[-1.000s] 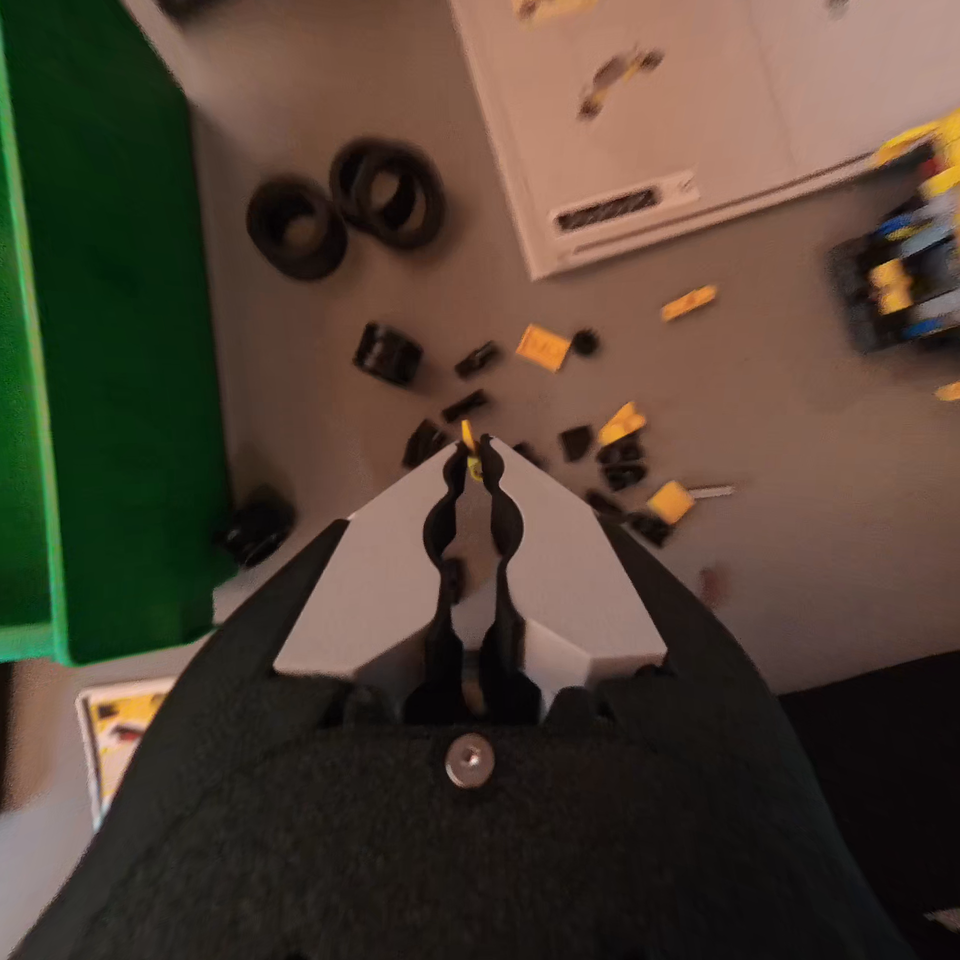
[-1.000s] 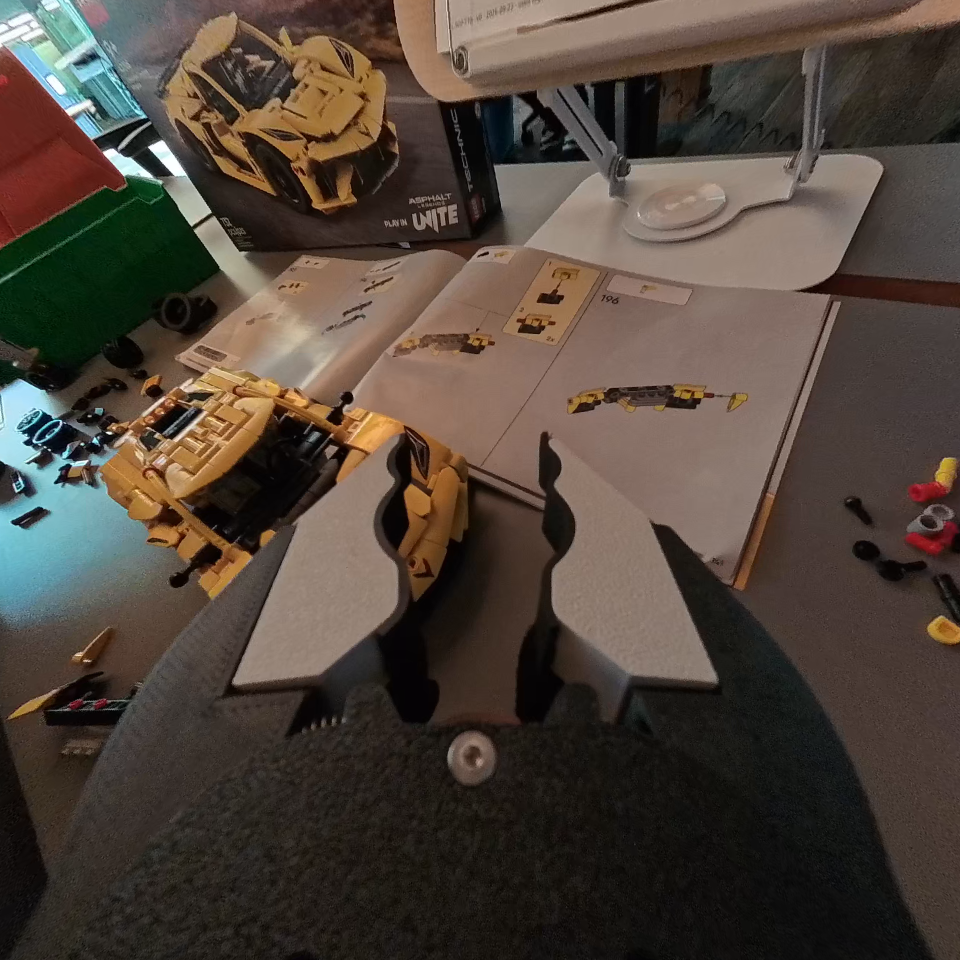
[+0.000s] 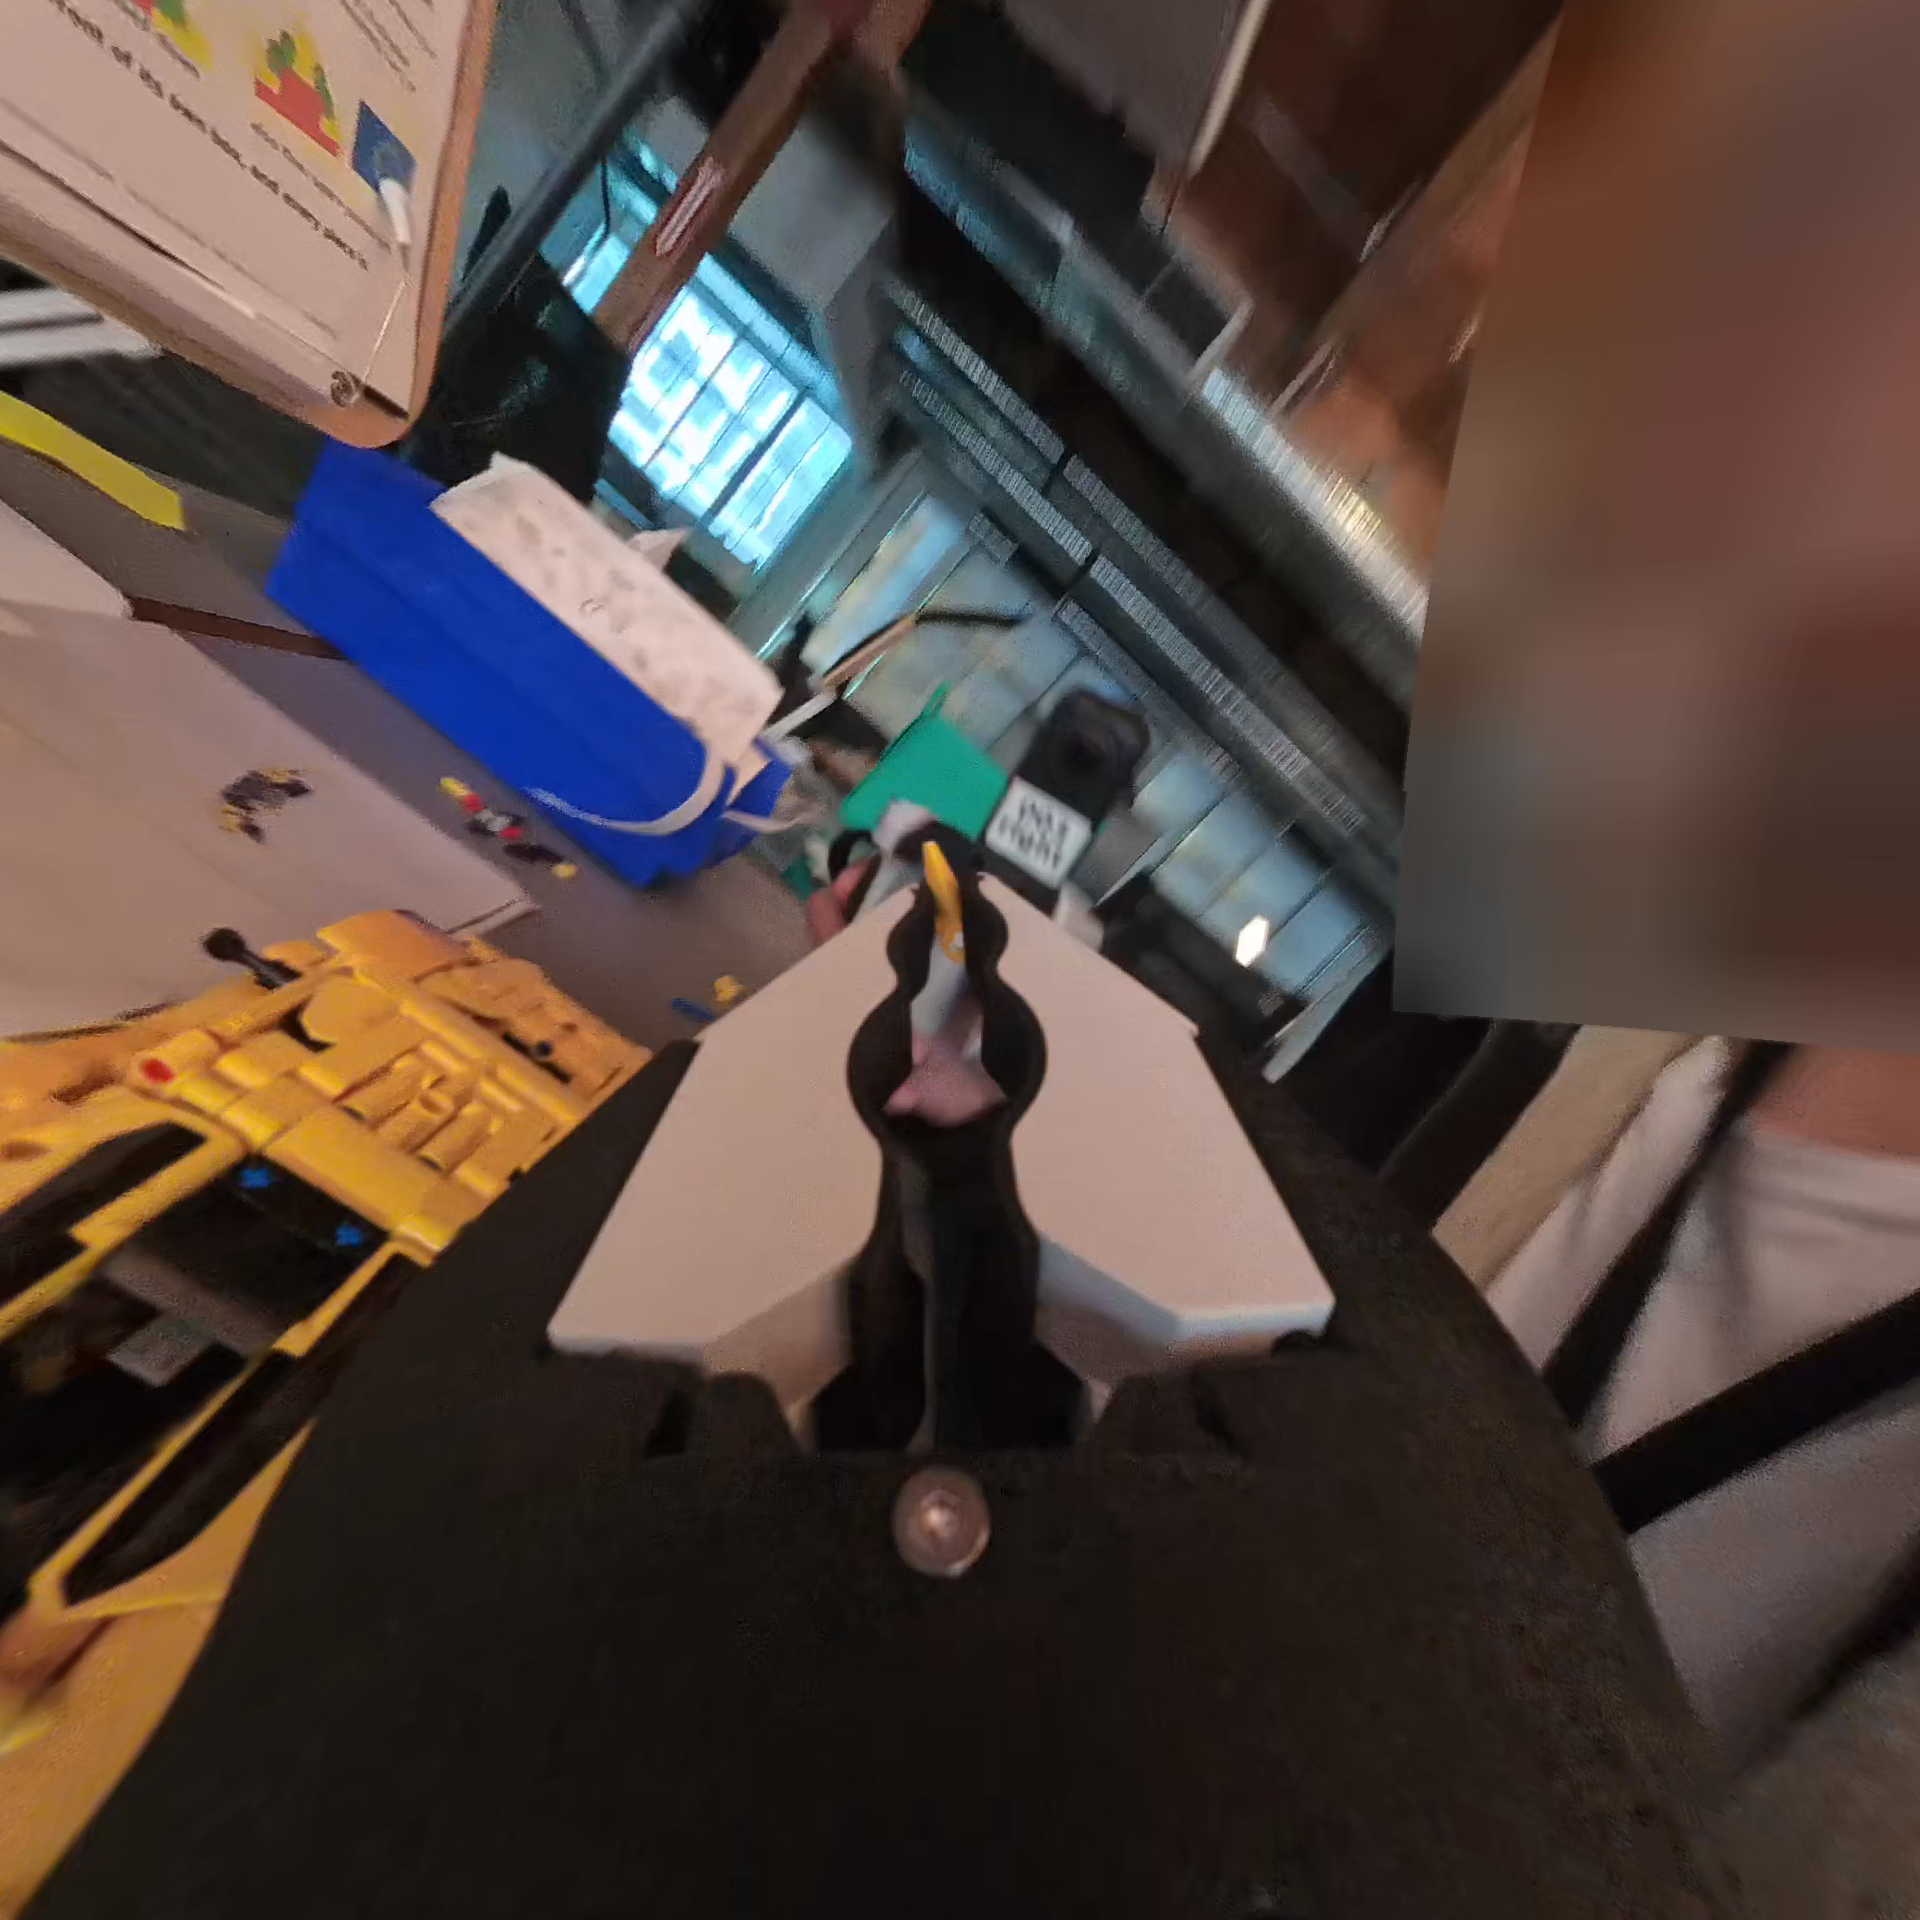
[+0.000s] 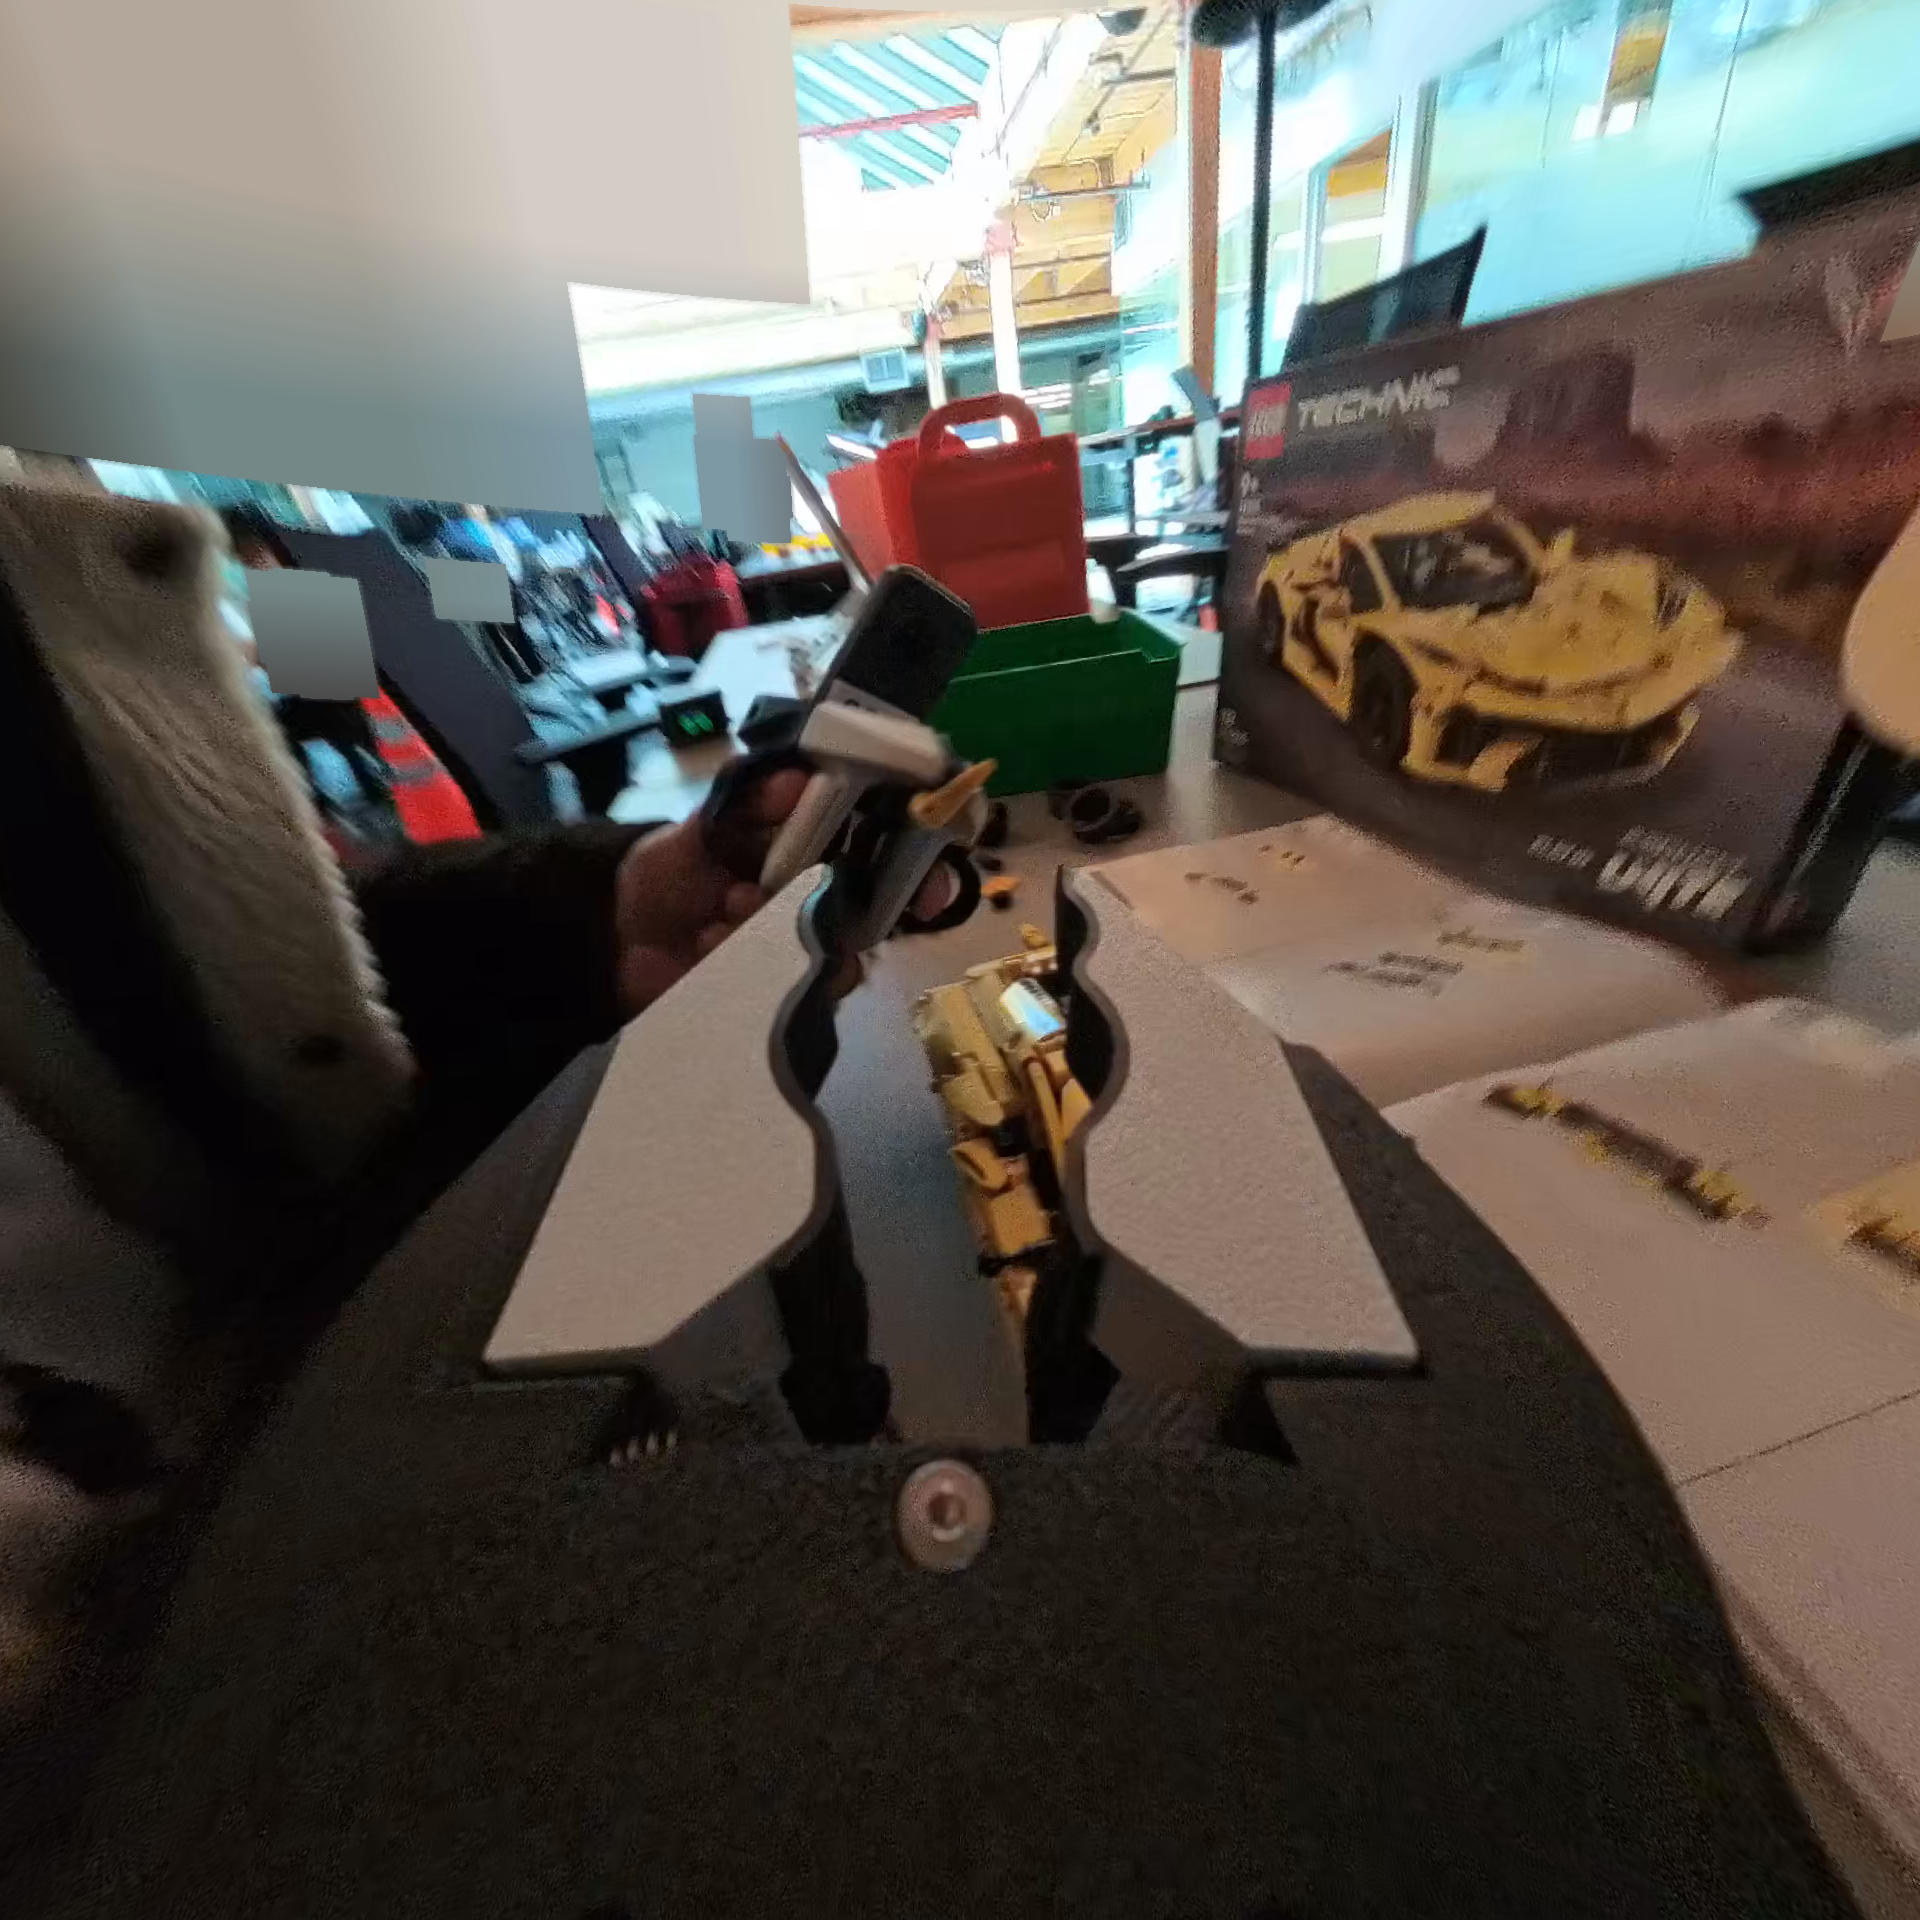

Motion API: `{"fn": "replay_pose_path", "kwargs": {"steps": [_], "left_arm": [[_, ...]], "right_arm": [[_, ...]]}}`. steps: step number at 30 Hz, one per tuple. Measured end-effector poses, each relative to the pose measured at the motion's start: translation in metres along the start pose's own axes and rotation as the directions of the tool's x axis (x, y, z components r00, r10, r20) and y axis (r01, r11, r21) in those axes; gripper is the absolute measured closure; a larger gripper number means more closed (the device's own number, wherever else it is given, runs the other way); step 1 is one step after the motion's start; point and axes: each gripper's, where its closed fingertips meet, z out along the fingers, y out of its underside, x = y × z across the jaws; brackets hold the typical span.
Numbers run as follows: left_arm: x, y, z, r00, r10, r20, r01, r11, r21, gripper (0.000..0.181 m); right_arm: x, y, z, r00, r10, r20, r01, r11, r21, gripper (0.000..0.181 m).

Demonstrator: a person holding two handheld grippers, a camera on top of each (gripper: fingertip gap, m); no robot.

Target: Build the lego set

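Yellow sliver held aloft, offered toward the waiting right jaws

The left gripper (image 3: 943, 896) is clenched on a small yellow wedge piece (image 3: 940, 883), lifted clear of the table above the half-built yellow car (image 3: 312, 1101). From the right wrist view, that piece (image 4: 951, 795) lies ahead, up and left of the right gripper (image 4: 940, 904), whose jaws stand released and empty over the car (image 4: 997, 1101). The piece's long axis points roughly toward the instruction booklet (image 4: 1382, 935), so the right gripper is nearer for a handover, judging by this.
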Motion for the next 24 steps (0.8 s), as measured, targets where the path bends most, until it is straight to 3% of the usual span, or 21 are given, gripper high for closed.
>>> {"fn": "replay_pose_path", "kwargs": {"steps": [3,10,24], "left_arm": [[0.006,0.002,-0.001,0.997,-0.044,-0.061,0.047,0.997,0.054,0.177],[0.02,0.003,0.0,0.934,-0.226,-0.277,0.258,0.963,0.082,0.178],[0.021,0.02,0.01,0.93,-0.246,-0.274,0.255,0.967,-0.005,0.178]], "right_arm": [[-0.017,0.002,0.021,0.976,-0.209,-0.067,0.207,0.978,-0.034,0.152],[-0.027,-0.007,0.033,0.915,-0.363,-0.177,0.363,0.931,-0.032,0.148],[-0.033,0.004,0.038,0.891,-0.425,-0.156,0.418,0.905,-0.078,0.146]]}}
